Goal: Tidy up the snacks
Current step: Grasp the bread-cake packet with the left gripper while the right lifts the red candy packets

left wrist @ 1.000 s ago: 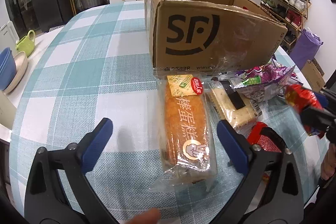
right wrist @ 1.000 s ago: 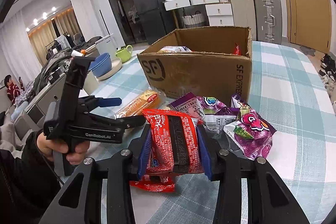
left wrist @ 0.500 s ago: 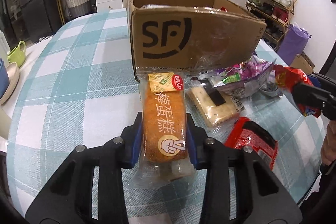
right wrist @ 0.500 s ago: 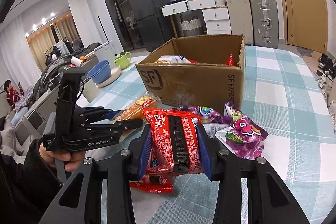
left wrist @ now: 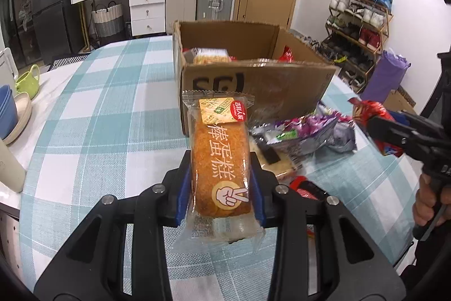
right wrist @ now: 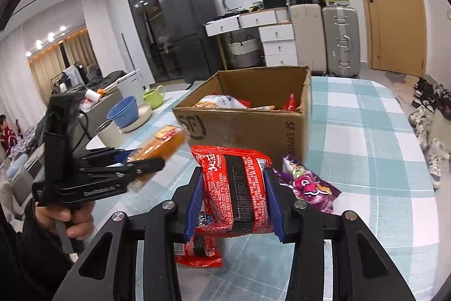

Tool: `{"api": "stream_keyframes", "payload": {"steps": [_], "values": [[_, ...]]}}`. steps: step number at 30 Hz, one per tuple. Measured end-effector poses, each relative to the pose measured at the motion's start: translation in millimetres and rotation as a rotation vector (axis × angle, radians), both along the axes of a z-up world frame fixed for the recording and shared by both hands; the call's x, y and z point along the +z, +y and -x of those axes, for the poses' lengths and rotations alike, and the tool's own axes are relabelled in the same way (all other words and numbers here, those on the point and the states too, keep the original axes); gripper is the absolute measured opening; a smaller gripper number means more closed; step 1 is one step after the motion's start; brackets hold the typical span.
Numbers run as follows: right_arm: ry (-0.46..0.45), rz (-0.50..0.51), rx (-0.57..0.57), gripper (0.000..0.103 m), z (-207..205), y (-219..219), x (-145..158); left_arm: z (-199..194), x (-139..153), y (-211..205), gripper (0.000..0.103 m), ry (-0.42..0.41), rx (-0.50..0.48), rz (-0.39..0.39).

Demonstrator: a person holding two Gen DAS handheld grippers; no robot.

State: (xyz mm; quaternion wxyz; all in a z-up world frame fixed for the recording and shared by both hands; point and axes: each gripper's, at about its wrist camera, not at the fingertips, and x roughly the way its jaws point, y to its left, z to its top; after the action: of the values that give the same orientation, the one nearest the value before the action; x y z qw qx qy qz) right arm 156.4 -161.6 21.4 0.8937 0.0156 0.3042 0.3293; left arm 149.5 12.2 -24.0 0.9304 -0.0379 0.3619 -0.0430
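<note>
Checked tablecloth (left wrist: pixel 93 114) carried open cardboard box (left wrist: pixel 253 81), several snacks already inside | left gripper (left wrist: pixel 220 182) clenched on cake bar (left wrist: pixel 218 160), lifted before box | right gripper (right wrist: pixel 234 196) clenched on red packet (right wrist: pixel 234 182) | purple packets (right wrist: pixel 310 188), another red packet unboxed on table.

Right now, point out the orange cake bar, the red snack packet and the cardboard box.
orange cake bar (left wrist: pixel 218 160): left wrist view, middle of the wrapper's printed face.
red snack packet (right wrist: pixel 235 185): right wrist view, centre of the wrapper.
cardboard box (right wrist: pixel 245 131): right wrist view, near front wall.
</note>
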Motion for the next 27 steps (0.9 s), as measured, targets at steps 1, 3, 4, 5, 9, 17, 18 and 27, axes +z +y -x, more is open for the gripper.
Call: {"api": "stream_keyframes", "payload": {"steps": [1,3,4,5,9,17,18,27], "values": [[-0.003,-0.001,-0.007,0.041,0.1,-0.3,1.3,1.7,3.2,0.1,0.033,-0.007,0.000,0.003],[-0.010,-0.006,-0.017,0.042,0.0,-1.4,4.0,5.6,10.1,0.4,0.033,-0.023,-0.001,0.008],[-0.017,-0.004,-0.025,0.042,-0.3,-1.5,5.0,7.5,13.0,0.9,0.033,-0.031,0.000,0.010],[-0.024,-0.002,-0.033,0.042,-0.5,-1.5,6.4,9.6,17.1,1.8,0.033,-0.039,0.002,0.017],[-0.037,-0.015,-0.048,0.041,-5.9,-2.5,14.7,14.2,30.5,7.2,0.033,-0.062,0.014,0.052],[-0.055,-0.024,-0.062,0.042,-22.6,0.2,36.5,5.9,61.7,9.9,0.033,-0.104,0.028,0.051],[-0.056,-0.026,-0.064,0.042,-24.0,0.5,38.5,4.2,64.5,9.6,0.033,-0.107,0.028,0.049],[-0.064,-0.036,-0.069,0.042,-42.3,5.4,62.2,-16.7,83.3,7.5,0.033,-0.105,0.034,0.044]]}}
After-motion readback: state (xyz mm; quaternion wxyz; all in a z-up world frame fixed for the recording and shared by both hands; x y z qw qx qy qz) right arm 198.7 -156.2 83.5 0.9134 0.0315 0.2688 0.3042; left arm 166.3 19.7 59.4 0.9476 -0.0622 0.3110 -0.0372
